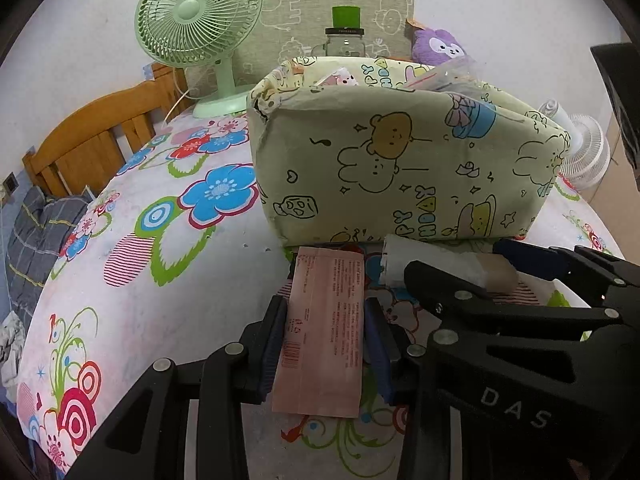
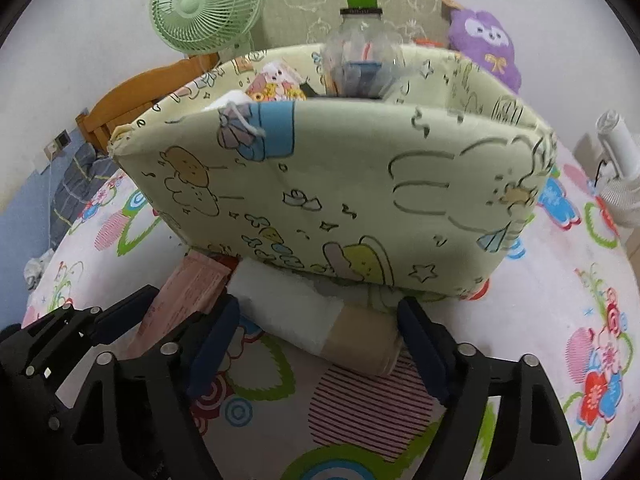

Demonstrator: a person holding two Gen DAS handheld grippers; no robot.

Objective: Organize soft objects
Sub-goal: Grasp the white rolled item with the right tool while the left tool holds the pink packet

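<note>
The pink packet (image 1: 320, 332) lies flat on the flower-print bed cover (image 1: 160, 280), its far end tucked against the foot of the pale green cartoon-print fabric bin (image 1: 400, 168), and your left gripper (image 1: 326, 344) has its blue-padded fingers (image 1: 272, 344) pinching the packet's long sides. Just to the right of the packet, the white roll (image 2: 296, 312) with its brown cardboard end lies on the cover, also touching the bin's base. Your right gripper (image 2: 316, 344) straddles that roll with its fingers (image 2: 420, 348) spread; in the right wrist view a gap shows between the left pad and the roll, while the right pad sits just beside the cardboard end, and whether it touches you cannot tell. The bin stands upright with a clear bottle with a green cap (image 2: 360, 44) and a printed pack inside. Behind it are a green fan (image 1: 196, 16) and a purple plush toy (image 1: 438, 46), and a white fan (image 1: 584, 156) sits at the right.
</note>
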